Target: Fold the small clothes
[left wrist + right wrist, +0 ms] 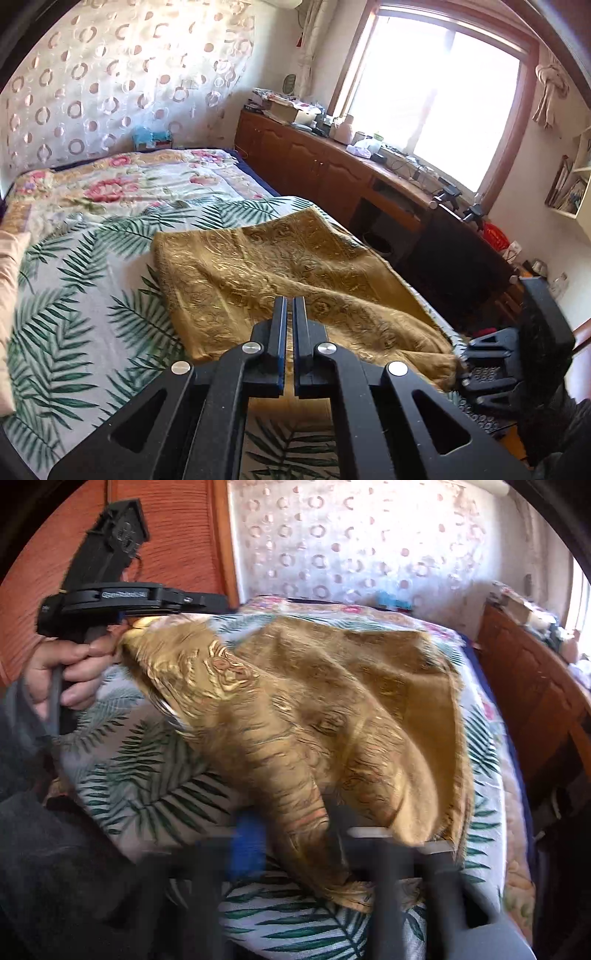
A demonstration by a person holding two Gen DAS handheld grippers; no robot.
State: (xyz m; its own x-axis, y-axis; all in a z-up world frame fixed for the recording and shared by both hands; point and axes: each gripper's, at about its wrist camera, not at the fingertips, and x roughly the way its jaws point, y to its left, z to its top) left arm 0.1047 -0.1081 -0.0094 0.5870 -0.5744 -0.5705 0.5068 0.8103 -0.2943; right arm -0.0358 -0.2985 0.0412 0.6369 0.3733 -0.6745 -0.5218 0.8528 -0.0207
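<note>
Daylight from blown-out window (436, 99); fisheye bending at edges; right wrist view motion-blurred along bottom.

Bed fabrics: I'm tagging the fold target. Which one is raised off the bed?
The gold patterned cloth: one corner is lifted clear of the bed, while the palm-leaf sheet and the floral blanket lie flat.
</note>
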